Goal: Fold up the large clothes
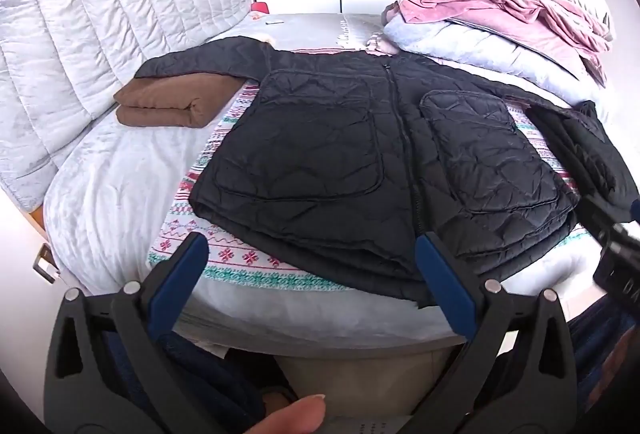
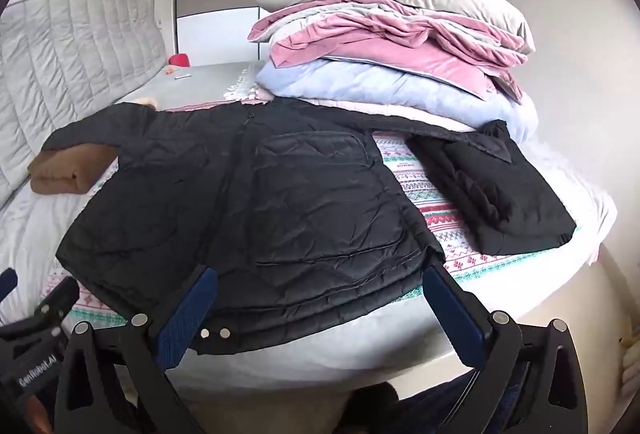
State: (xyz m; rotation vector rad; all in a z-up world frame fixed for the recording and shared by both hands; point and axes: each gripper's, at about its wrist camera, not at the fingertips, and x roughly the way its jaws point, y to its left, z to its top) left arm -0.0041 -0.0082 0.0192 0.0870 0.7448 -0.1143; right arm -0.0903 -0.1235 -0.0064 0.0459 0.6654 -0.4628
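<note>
A black quilted jacket (image 1: 360,153) lies spread flat, front up and zipped, on a patterned blanket (image 1: 240,258) on the bed; it also shows in the right wrist view (image 2: 256,218). My left gripper (image 1: 310,266) is open and empty, held above the jacket's near hem. My right gripper (image 2: 320,298) is open and empty over the hem near two metal snaps (image 2: 215,332). The right gripper's body shows at the right edge of the left wrist view (image 1: 616,246).
A folded brown garment (image 1: 168,101) lies left under the jacket's sleeve. A folded black garment (image 2: 496,193) lies right of the jacket. A stack of pink and pale blue bedding with a pillow (image 2: 392,45) stands behind. A grey quilted headboard (image 1: 100,13) is at left.
</note>
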